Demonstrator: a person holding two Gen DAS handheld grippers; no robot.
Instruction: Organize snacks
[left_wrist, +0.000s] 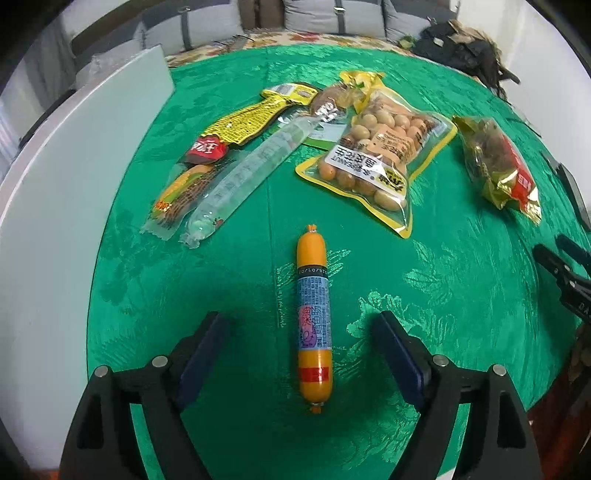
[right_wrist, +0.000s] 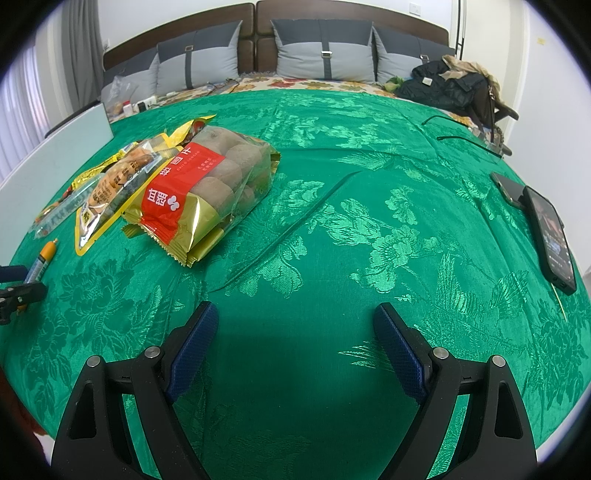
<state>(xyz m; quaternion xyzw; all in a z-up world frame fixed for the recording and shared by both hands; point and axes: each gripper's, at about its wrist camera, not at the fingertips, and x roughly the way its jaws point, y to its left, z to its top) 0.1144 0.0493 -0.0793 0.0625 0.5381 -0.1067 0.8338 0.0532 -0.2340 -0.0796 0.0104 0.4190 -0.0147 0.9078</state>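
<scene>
An orange sausage stick (left_wrist: 314, 321) lies on the green cloth between the fingers of my open left gripper (left_wrist: 301, 325), not gripped. Beyond it lie a peanut bag (left_wrist: 376, 155), a clear jelly tube (left_wrist: 243, 177), a corn-print stick (left_wrist: 181, 195), a yellow packet (left_wrist: 247, 122) and a gold-red longan bag (left_wrist: 498, 166). My right gripper (right_wrist: 295, 321) is open and empty over bare cloth. In the right wrist view the longan bag (right_wrist: 207, 188) lies ahead left, with the peanut bag (right_wrist: 110, 188) and sausage (right_wrist: 44, 258) further left.
A white board (left_wrist: 66, 206) borders the cloth on the left. Two phones (right_wrist: 550, 236) lie at the right edge. Pillows (right_wrist: 325, 51) and a dark jacket (right_wrist: 450, 85) sit at the far end. The left gripper shows at the left edge of the right wrist view (right_wrist: 18, 291).
</scene>
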